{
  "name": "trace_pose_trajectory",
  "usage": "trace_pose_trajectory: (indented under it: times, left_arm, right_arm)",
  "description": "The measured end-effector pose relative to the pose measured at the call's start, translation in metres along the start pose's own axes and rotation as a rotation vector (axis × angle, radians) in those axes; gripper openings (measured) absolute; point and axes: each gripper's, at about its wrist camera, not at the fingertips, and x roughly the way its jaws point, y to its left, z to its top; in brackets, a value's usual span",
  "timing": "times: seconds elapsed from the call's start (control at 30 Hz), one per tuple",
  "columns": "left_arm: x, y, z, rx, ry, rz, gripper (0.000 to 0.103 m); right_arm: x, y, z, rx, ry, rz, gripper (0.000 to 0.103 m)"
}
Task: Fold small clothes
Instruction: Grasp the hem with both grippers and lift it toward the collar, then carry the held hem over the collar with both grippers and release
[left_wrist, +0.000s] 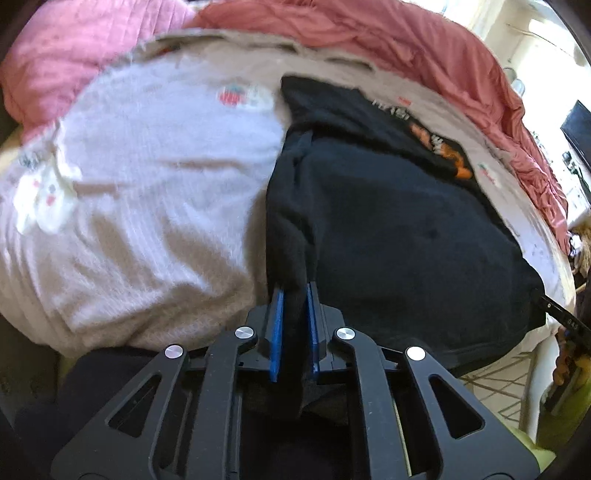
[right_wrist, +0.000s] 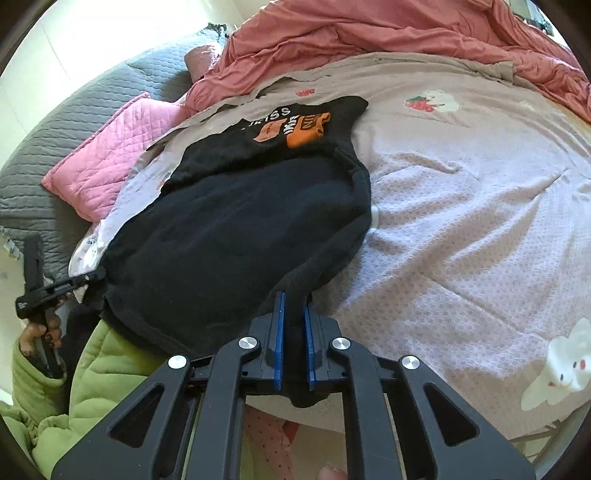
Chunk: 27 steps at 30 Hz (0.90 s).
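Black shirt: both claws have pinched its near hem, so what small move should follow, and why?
Probably lift both corners together and carry them toward the printed end. The left claw and right claw are shut on the black shirt, which lies flat on the bedspread, unfolded.

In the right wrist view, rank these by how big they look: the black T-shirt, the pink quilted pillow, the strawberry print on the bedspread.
Largest to smallest as they look in this view:
1. black T-shirt
2. pink quilted pillow, partly hidden behind the shirt and farther away, so its true size is unsure
3. strawberry print
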Motion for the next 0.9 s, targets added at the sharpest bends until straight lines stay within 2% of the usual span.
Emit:
trace_pose_trajectory:
  times: [0.07,0.17,0.23,0.33,0.4,0.53,0.63,0.9]
  left_arm:
    - [0.009,0.003,-0.003,-0.016,0.02,-0.001,0.005]
    - [0.007,0.004,-0.001,-0.029,0.008,-0.006,0.003]
    - [-0.002,0.007,0.007,-0.048,-0.024,-0.019,0.003]
    - [-0.018,0.008,0.025,-0.046,-0.08,-0.028,0.003]
    - [-0.028,0.008,0.04,-0.056,-0.109,-0.06,0.003]
    - [-0.034,0.007,0.071,-0.054,-0.153,-0.059,0.003]
    - [-0.035,0.007,0.103,-0.084,-0.179,-0.094,0.003]
    - [-0.011,0.002,0.178,-0.138,-0.232,-0.107,0.003]
  right_arm:
    - [0.006,0.0,0.001,-0.001,0.014,0.001,0.009]
    - [0.009,0.001,0.004,-0.004,0.012,0.02,0.009]
    - [0.004,0.003,0.01,-0.01,-0.014,0.056,0.008]
    - [-0.004,0.009,0.028,-0.044,-0.071,0.065,0.008]
    - [-0.007,0.01,0.041,-0.055,-0.108,0.07,0.008]
    - [-0.012,0.012,0.074,-0.071,-0.195,0.067,0.007]
    - [-0.01,0.012,0.098,-0.081,-0.246,0.05,0.007]
    - [0.005,-0.007,0.156,-0.033,-0.335,-0.021,0.007]
